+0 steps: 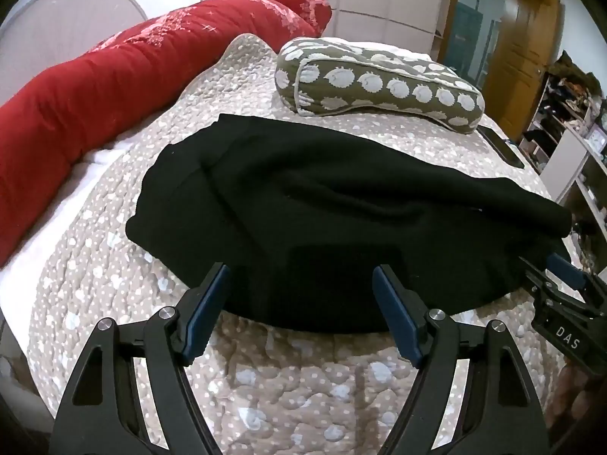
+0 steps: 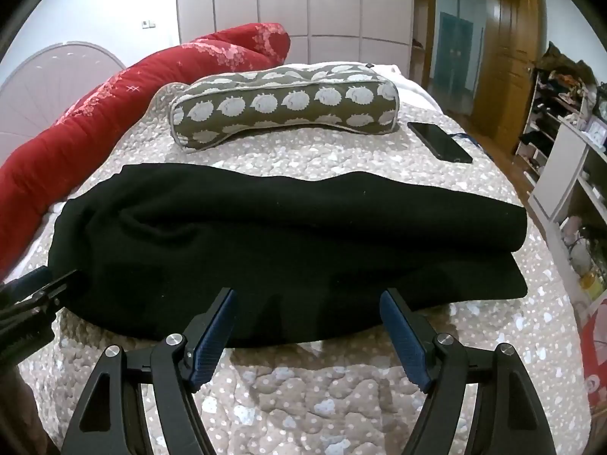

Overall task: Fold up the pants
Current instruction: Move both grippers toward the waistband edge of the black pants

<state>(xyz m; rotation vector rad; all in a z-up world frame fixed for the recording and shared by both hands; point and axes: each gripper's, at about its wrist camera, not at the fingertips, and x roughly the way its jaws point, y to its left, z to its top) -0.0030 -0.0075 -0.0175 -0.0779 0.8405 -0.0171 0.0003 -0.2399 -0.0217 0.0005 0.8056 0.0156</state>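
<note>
Black pants (image 1: 322, 208) lie across the quilted bed, folded over lengthwise, with a rumpled upper layer; they also show in the right wrist view (image 2: 288, 235). My left gripper (image 1: 301, 276) is open, fingertips just over the near edge of the pants, holding nothing. My right gripper (image 2: 308, 301) is open at the near edge further right, also empty. The right gripper shows at the right edge of the left wrist view (image 1: 561, 284); the left gripper shows at the left edge of the right wrist view (image 2: 41, 292).
A brown bolster pillow with white hedgehogs (image 2: 284, 108) lies behind the pants. A red duvet (image 1: 114, 83) runs along the left. A black phone (image 2: 440, 141) lies at the far right of the bed. Shelves (image 2: 569, 159) stand right of the bed.
</note>
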